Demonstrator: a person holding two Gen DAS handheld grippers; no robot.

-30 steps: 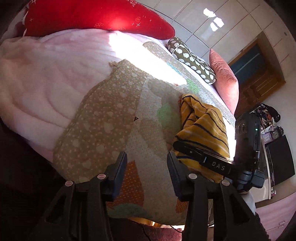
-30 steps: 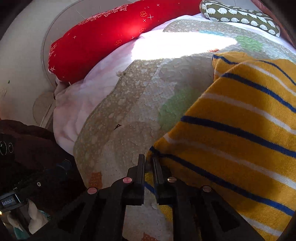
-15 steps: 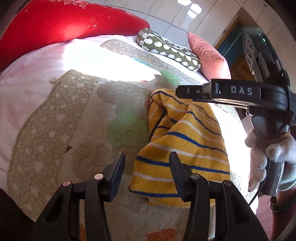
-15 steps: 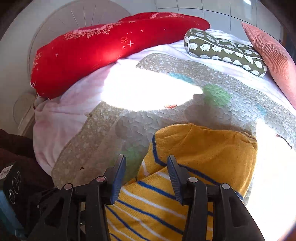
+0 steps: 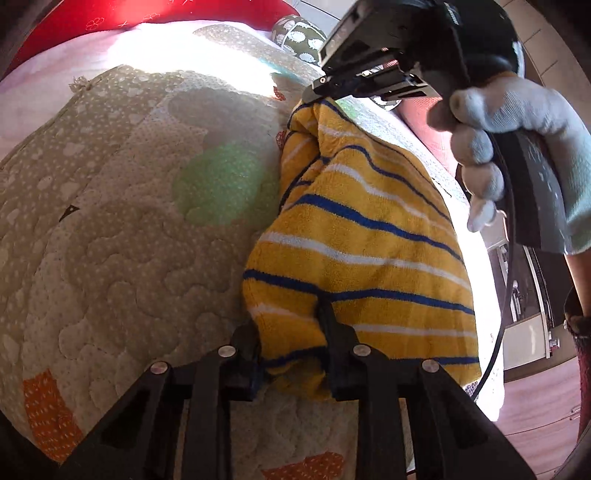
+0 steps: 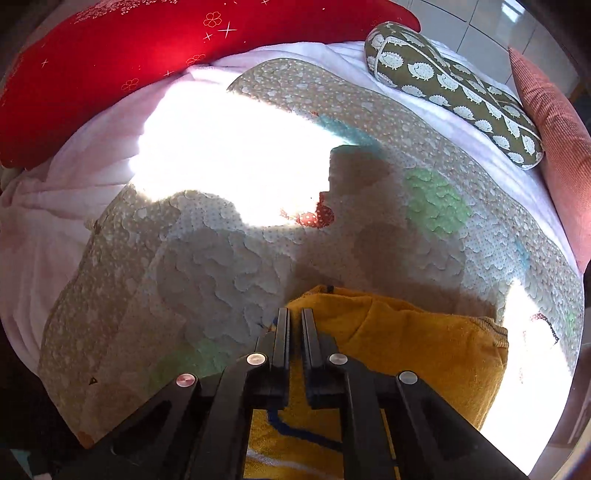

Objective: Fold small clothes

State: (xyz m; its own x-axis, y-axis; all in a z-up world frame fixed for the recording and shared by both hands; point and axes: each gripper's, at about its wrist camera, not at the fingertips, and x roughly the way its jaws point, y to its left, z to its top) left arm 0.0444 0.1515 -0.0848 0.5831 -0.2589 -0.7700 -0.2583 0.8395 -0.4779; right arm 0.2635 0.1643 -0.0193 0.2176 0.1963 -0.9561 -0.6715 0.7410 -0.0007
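This was a home, and by its furnishings a bedroom. A bed took up most of both views, covered by a quilted beige coverlet with white dots and green and orange patches [image 6: 229, 266], which lay over a soft pale pink blanket [image 6: 55, 206]. Along the far edge lay a long red bolster printed with small white stars and flowers [image 6: 122, 55], with an olive-green bolster patterned with white hedgehogs [image 6: 454, 85] to its right, and a ribbed coral-pink cushion [image 6: 554, 122] at the far right. Behind them rose a wall of glossy white panels [image 6: 491, 18]. In the left wrist view, a strip of reddish wood floor [image 5: 535, 413] showed at the near right.
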